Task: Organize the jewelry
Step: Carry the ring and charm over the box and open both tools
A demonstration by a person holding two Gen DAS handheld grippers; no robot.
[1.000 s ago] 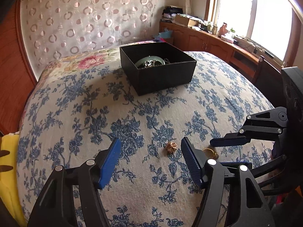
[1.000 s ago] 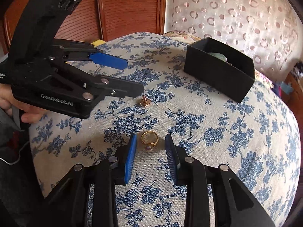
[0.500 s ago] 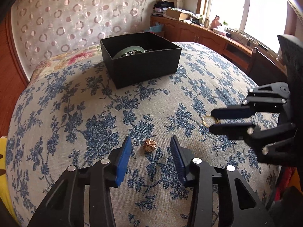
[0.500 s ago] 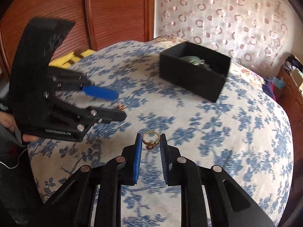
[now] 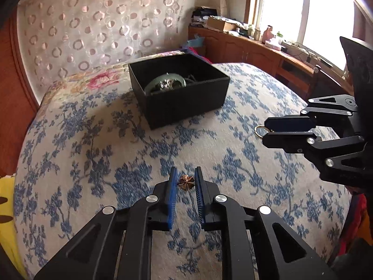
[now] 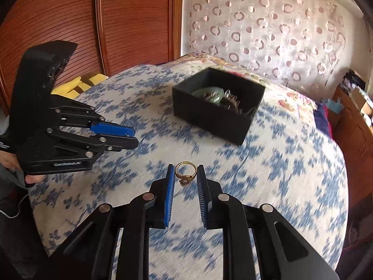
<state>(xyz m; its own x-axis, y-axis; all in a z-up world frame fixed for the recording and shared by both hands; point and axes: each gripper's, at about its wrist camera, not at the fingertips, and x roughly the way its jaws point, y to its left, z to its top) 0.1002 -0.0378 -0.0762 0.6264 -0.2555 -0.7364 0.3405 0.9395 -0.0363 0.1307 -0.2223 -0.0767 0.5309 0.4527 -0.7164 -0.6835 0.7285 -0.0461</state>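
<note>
Two hand-held grippers in frame, both raised above the bed (image 5: 233, 140). Only legible writing I can see: "GenRobot.AI" in white on the left unit's body, right-wrist view.

Left hand-held gripper (image 5: 185, 182): pointing forward over the blue floral bedspread, jaws pulled in narrow around a small copper flower-shaped piece (image 5: 185, 183). Piece sits between the blue pads (image 5: 171, 200) near the tips. It looks clamped; contact on the right pad is not fully clear from here. From the right-wrist view the same unit (image 6: 132, 135) comes in from the left, level, tips nearly closed; the flower piece isn't resolvable there. The person's fingers (image 6: 14, 165) wrap its handle at the frame edge.

Right hand-held gripper (image 6: 185, 175): also forward, jaws narrow, clenched on a gold ring (image 6: 185, 172); the band spans pad to pad, the setting hangs at its lower side. In the left-wrist view that gripper (image 5: 265, 131) enters from the right with the ring (image 5: 260, 130) poking out past its tips.

Black open box (image 5: 179, 91) sits on the bed ahead of both grippers, well apart from them. Inside: a pale green bangle (image 6: 209, 94) and tangled silvery pieces.
</note>
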